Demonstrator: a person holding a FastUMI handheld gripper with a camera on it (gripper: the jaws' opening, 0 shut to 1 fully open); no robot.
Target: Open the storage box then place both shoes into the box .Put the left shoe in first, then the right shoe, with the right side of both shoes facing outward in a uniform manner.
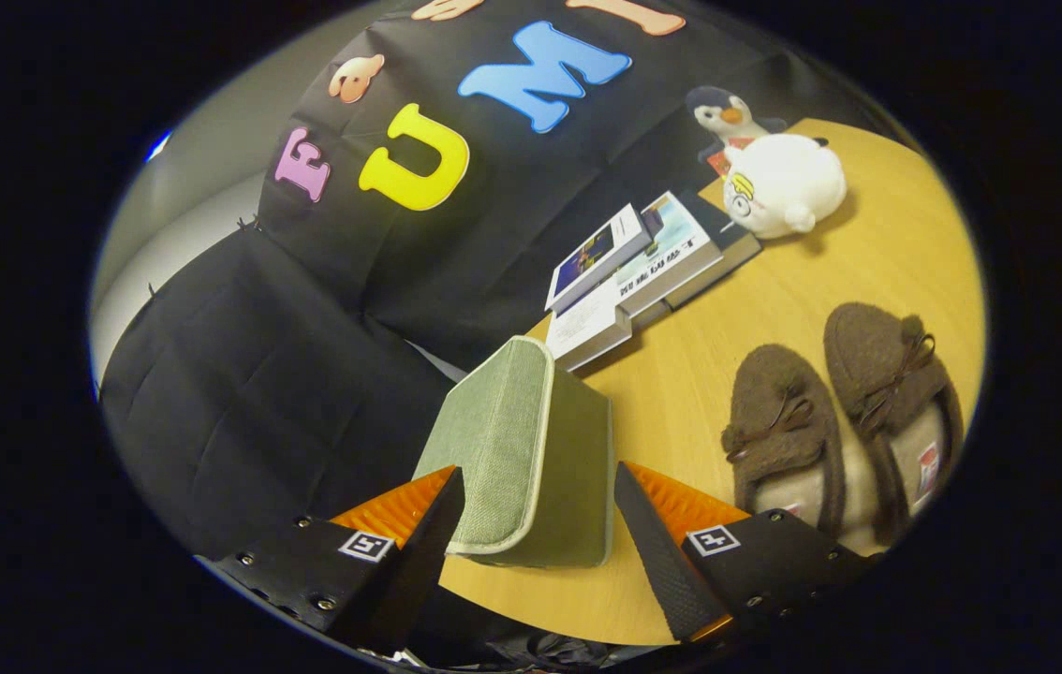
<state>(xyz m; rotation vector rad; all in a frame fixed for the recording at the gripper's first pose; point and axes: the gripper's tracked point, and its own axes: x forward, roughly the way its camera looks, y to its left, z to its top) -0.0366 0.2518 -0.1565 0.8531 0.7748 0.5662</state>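
Your tool (538, 520) is spread wide at lower centre, the green storage box (522, 449) sitting between its fingers, ungripped. Right of it on the bench (831, 271), two brown shoes (845, 412); books (639, 271) and plush toys (770, 168) beyond, upper right.

The green storage box (531, 449) stands between the spread fingers of the hand-held gripper (538, 524), blocking the way straight ahead — its lid is shut. Beside it, the two brown shoes (840, 412) lie side by side, with a bare strip of tabletop (681, 393) between box and shoes. Beyond, a stack of books (634, 271) and two plush toys (774, 168) crowd the far edge.
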